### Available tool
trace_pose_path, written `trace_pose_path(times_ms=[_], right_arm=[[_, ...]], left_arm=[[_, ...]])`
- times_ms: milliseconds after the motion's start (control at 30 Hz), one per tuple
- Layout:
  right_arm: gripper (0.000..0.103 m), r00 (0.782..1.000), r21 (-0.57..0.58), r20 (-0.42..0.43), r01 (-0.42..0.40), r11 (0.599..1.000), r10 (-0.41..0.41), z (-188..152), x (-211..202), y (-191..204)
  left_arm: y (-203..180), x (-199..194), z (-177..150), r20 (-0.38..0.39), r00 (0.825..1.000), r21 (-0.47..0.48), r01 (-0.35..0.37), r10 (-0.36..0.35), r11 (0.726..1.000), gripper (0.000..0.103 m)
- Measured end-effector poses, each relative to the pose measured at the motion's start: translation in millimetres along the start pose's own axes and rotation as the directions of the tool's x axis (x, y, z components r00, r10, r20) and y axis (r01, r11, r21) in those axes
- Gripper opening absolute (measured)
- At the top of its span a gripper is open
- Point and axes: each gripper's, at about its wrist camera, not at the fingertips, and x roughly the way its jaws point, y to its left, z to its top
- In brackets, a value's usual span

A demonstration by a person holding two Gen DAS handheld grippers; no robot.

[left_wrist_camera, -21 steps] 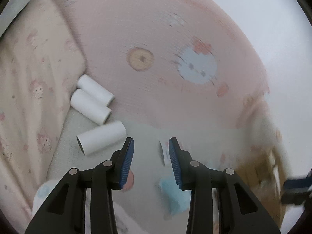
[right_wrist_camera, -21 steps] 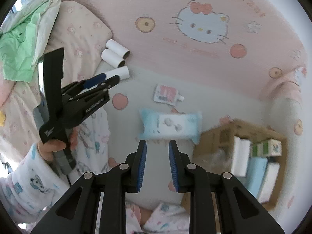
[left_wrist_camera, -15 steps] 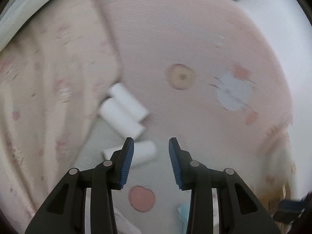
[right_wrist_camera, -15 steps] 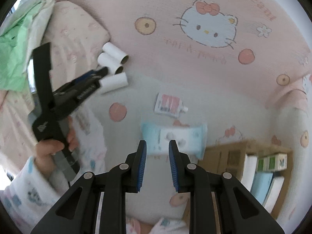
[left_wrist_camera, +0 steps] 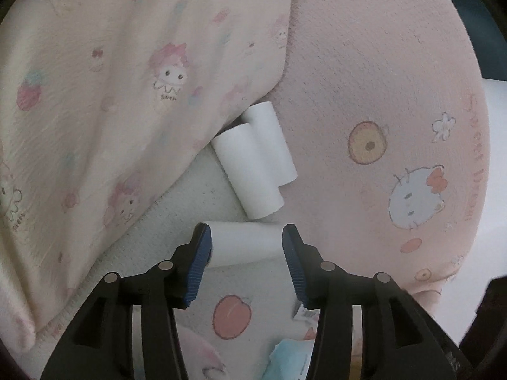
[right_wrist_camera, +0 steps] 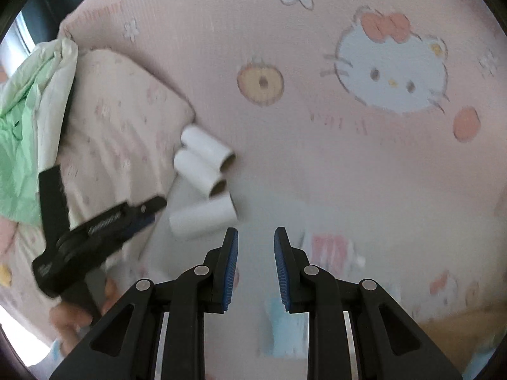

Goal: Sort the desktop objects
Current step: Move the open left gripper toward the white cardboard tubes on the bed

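Three white cardboard tubes lie where the pillow meets the pink blanket. In the left wrist view the nearest tube (left_wrist_camera: 244, 242) lies crosswise just beyond my left gripper (left_wrist_camera: 245, 237), framed by its open jaws; the pads do not press on it. Two more tubes (left_wrist_camera: 250, 174) (left_wrist_camera: 272, 145) lie side by side behind it. The right wrist view shows the left gripper (right_wrist_camera: 155, 212) just left of that nearest tube (right_wrist_camera: 202, 218). My right gripper (right_wrist_camera: 256, 237) is shut to a narrow gap, holding nothing, above a blurred red-and-white sachet (right_wrist_camera: 329, 247) and a blue wipes pack (right_wrist_camera: 279, 326).
A cream patterned pillow (left_wrist_camera: 111, 95) fills the left. The pink cartoon-cat blanket (right_wrist_camera: 364, 164) covers the back. A green cloth (right_wrist_camera: 16, 145) lies far left. A wooden box's edge (right_wrist_camera: 459, 326) shows at lower right. A person's hand (right_wrist_camera: 73, 316) holds the left gripper.
My left gripper swung left and closed in on the tubes, so the nearest tube now sits framed by its jaws. The right gripper moved forward, and the wipes pack slid down its view.
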Motion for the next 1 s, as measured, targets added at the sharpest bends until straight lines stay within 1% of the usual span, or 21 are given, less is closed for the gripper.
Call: trace_pose_path(times_ms=[33,100,133,200,267,333,433,467,533,600,700,800,833,900,1000], right_arm=[[0.02,1.0,0.023,-0.012,-0.022,1.0,0.022,5,10,-1],[0.02,0.991,0.076,-0.103,-0.072,0.995,0.08,9,37,-6],[0.02,0.985,0.109,-0.133,-0.091,0.99,0.106,10,48,-10],[0.02,0.978,0.159,-0.174,-0.089,0.983,0.116,10,71,-14],[0.02,0.976,0.125,-0.188,-0.09,0.988,0.113,10,89,-7],[0.02,0.973,0.084,-0.213,-0.07,0.994,0.087,10,102,2],[0.02,0.964,0.059,-0.24,-0.107,0.992,0.118,12,116,7],[0.02,0.963,0.051,-0.239,-0.119,0.992,0.128,13,120,9],[0.02,0.964,0.031,-0.229,-0.129,0.991,0.133,16,125,11],[0.02,0.963,0.005,-0.229,-0.147,0.989,0.144,18,131,14],[0.02,0.951,-0.023,-0.255,-0.187,0.982,0.175,17,139,20],[0.02,0.951,-0.08,-0.271,-0.179,0.981,0.152,15,146,27],[0.02,0.95,-0.09,-0.27,-0.186,0.978,0.156,14,147,28],[0.02,0.944,-0.097,-0.277,-0.214,0.972,0.18,14,148,29],[0.02,0.941,-0.145,-0.289,-0.222,0.964,0.173,11,149,34]], left_arm=[[2,2,-1,-0.02,1.0,-0.01,-0.006,0.006,1.0,0.053],[4,10,-2,-0.053,0.999,-0.036,-0.01,0.008,0.999,0.053],[4,12,-1,-0.071,0.997,-0.042,-0.013,0.01,0.999,0.053],[6,18,2,-0.098,0.995,-0.053,-0.023,0.018,0.998,0.053],[8,23,3,-0.126,0.991,-0.067,-0.045,0.036,0.997,0.053],[10,30,4,-0.162,0.986,-0.087,-0.059,0.044,0.994,0.053],[9,38,8,-0.184,0.983,-0.107,-0.048,0.027,0.993,0.054],[8,41,10,-0.186,0.982,-0.11,-0.05,0.029,0.993,0.055],[8,45,12,-0.197,0.979,-0.113,-0.077,0.053,0.991,0.056],[7,50,10,-0.221,0.973,-0.11,-0.091,0.065,0.99,0.056],[2,51,8,-0.226,0.972,-0.08,-0.082,0.062,0.993,0.056],[-2,54,6,-0.232,0.968,-0.055,-0.108,0.092,0.993,0.056],[-3,56,5,-0.241,0.966,-0.055,-0.112,0.096,0.992,0.056],[-3,59,4,-0.261,0.961,-0.064,-0.109,0.088,0.992,0.056],[-4,62,2,-0.273,0.958,-0.066,-0.109,0.087,0.992,0.056]])
